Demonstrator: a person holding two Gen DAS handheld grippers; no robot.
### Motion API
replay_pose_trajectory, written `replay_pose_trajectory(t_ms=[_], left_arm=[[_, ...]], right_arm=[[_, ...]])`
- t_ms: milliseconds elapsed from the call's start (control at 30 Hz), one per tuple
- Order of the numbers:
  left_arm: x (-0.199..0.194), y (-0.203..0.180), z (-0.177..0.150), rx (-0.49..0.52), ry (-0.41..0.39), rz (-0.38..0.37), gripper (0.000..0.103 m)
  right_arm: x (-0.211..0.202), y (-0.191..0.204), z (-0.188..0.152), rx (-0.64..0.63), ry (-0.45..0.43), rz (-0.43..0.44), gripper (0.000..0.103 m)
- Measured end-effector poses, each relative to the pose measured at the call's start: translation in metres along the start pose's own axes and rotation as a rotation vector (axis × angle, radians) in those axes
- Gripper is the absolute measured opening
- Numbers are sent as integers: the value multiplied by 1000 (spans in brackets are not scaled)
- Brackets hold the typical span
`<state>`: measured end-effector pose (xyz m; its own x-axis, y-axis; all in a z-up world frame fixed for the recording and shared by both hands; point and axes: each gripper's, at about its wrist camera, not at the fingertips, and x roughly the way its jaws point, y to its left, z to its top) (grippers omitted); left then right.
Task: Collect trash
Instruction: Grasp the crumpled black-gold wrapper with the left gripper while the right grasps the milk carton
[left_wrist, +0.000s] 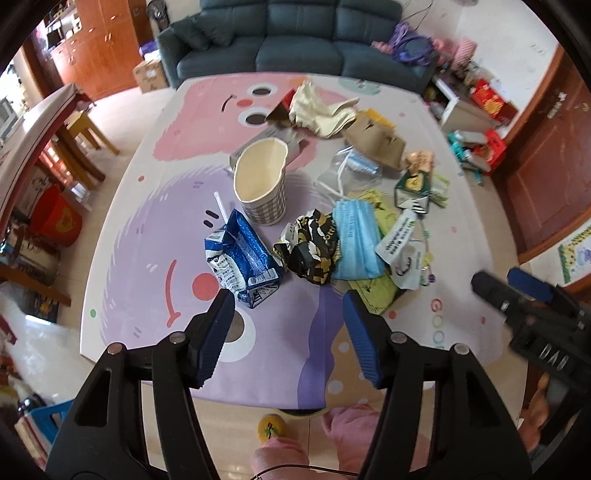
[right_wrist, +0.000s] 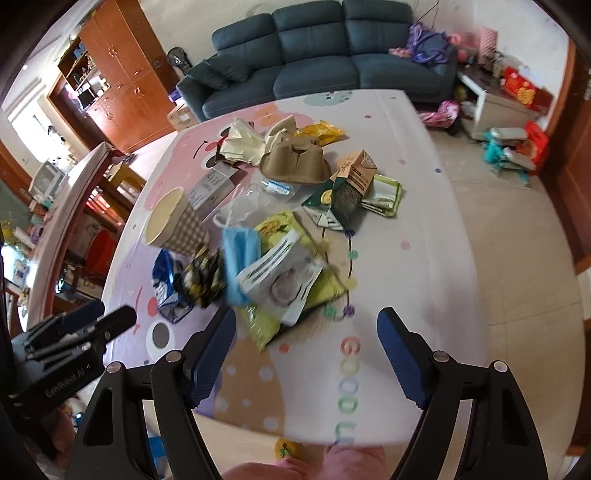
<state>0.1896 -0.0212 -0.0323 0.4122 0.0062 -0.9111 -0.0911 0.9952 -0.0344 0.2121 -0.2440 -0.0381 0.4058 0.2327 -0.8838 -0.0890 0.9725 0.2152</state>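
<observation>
Your left tongs (left_wrist: 288, 299) are spread apart and hold nothing, hovering over the near edge of the tabletop (left_wrist: 147, 266). The trash lies just ahead of them: a crushed blue carton (left_wrist: 240, 254) near the left finger, a crumpled black-and-gold wrapper (left_wrist: 308, 247) straight ahead, and a blue face mask (left_wrist: 356, 240) just right of it. A checked paper cup (left_wrist: 262, 181) stands upright behind the carton. Your right tongs (right_wrist: 306, 321) are also spread apart and empty, with a white packet (right_wrist: 280, 280) and yellow-green wrappers (right_wrist: 258, 325) lying just beyond the left finger.
</observation>
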Motion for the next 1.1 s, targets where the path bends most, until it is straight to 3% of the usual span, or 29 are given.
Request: replay_pose_trajectory(t_ms=[100,333,633,833,1033,1100], left_arm=[[20,-7,11,-32,36,32,58],[65,-6,36,-190,117,29,58],[116,-19,54,-239,204,66,58],[134,-22,55,-256,245,93,58],[139,-20,57,-261,247,79,58],[141,-17,58,-270,244,70,57]], right_arm=[[25,-21,21,3,48,42,79],[72,-68,64,76,127,162,79],[130,-115,109,189,205,252,79],[166,-121,127,251,260,325,79],[187,-107,138,253,265,337,78],[187,-102,136,239,262,326,70]])
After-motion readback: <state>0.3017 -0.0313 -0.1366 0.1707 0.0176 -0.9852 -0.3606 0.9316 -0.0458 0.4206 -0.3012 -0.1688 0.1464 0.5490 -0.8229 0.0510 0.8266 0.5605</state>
